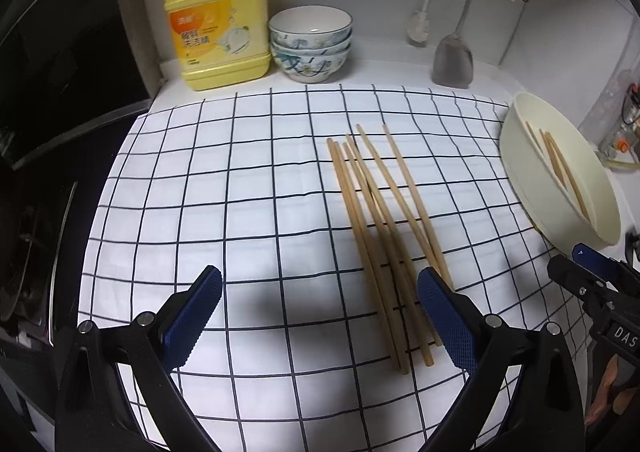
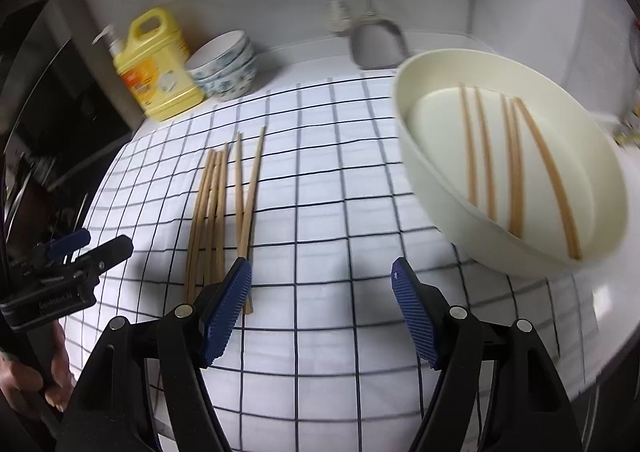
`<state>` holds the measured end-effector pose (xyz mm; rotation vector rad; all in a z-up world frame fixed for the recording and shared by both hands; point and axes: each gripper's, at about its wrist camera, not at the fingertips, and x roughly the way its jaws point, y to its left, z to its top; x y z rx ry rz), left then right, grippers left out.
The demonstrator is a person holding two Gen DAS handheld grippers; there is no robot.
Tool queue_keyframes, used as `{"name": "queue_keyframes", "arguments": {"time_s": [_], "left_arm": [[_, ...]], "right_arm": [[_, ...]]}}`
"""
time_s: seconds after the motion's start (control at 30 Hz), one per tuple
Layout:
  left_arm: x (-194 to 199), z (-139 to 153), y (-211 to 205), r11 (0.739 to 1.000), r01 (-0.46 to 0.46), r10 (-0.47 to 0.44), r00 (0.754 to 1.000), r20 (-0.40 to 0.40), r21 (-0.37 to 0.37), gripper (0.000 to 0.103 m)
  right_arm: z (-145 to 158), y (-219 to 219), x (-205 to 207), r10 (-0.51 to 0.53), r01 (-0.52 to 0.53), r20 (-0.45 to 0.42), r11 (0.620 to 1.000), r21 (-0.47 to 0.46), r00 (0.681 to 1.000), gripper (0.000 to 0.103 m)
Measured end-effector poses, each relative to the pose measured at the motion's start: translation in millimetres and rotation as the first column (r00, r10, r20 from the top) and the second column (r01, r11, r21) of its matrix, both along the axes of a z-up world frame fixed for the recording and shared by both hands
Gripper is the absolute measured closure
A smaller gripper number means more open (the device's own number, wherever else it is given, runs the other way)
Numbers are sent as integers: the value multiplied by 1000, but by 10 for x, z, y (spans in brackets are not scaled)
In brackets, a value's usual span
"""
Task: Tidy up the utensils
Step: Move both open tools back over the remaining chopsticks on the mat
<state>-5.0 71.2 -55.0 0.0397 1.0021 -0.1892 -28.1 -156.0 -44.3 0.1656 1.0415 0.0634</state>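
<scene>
Several wooden chopsticks [image 1: 380,224] lie in a loose bundle on the checked cloth [image 1: 240,192]; they also show in the right wrist view [image 2: 218,212]. A cream oval basin [image 2: 512,160] at the right holds several more chopsticks [image 2: 516,172]; it also shows in the left wrist view [image 1: 560,172]. My left gripper [image 1: 320,304] is open and empty, just left of the bundle's near ends. My right gripper [image 2: 320,292] is open and empty, between the bundle and the basin.
A yellow detergent jug [image 1: 218,16] and stacked patterned bowls [image 1: 310,44] stand at the back. A metal spatula [image 1: 454,60] hangs against the wall. A dark stove [image 1: 40,172] borders the cloth on the left. The counter edge runs at the right [image 2: 612,352].
</scene>
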Motion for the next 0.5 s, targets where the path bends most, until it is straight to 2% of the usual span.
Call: {"name": "queue_keyframes", "arguments": {"time_s": [0.27,0.5], "left_arm": [[9,-148,66,990,-131,131,991,8,55,7],[116,-257,97,988,-144,142,989,36,59,7]], "right_arm": [[-318,35,263,85,-85,-7,995,55,996,33],[-494,194,505,111,-111,-11,993,31,994,33]]}}
